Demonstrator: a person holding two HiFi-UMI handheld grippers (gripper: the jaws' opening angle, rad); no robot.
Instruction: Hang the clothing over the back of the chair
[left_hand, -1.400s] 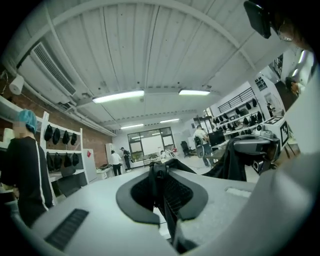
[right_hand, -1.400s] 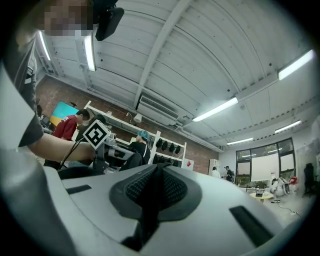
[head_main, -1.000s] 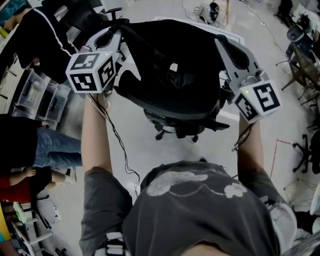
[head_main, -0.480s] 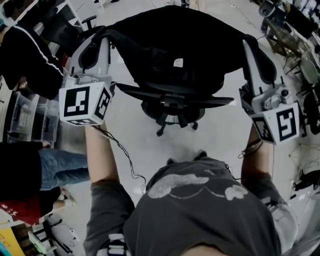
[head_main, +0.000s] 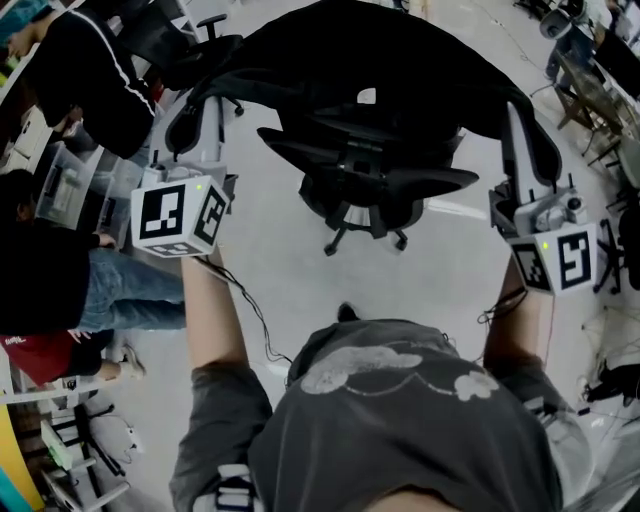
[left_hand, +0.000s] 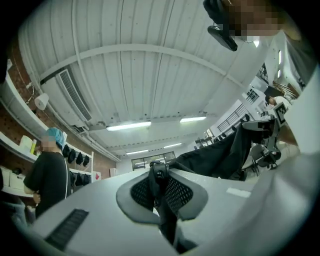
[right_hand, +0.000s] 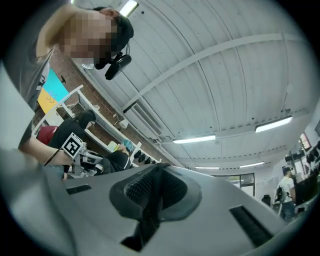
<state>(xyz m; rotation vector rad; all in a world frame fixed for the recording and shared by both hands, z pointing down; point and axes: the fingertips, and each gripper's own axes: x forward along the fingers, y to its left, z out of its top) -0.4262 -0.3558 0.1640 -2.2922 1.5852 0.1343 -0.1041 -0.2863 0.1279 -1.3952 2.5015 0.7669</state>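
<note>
- The left gripper (left_hand: 159, 172) is seen pressed together on a fold of the black fabric garment (head_main: 400, 50), which is pinched at one edge.
- The right gripper (right_hand: 154, 176) is likewise clamped on the opposite edge, with dark cloth visible between its jaws.
- The garment is held stretched between the two grippers, raised over the black wheeled office chair (head_main: 370, 175).
- Whether the cloth rests on the chair back cannot be told. Draping it down over the back and letting go are judged to remain.
</note>
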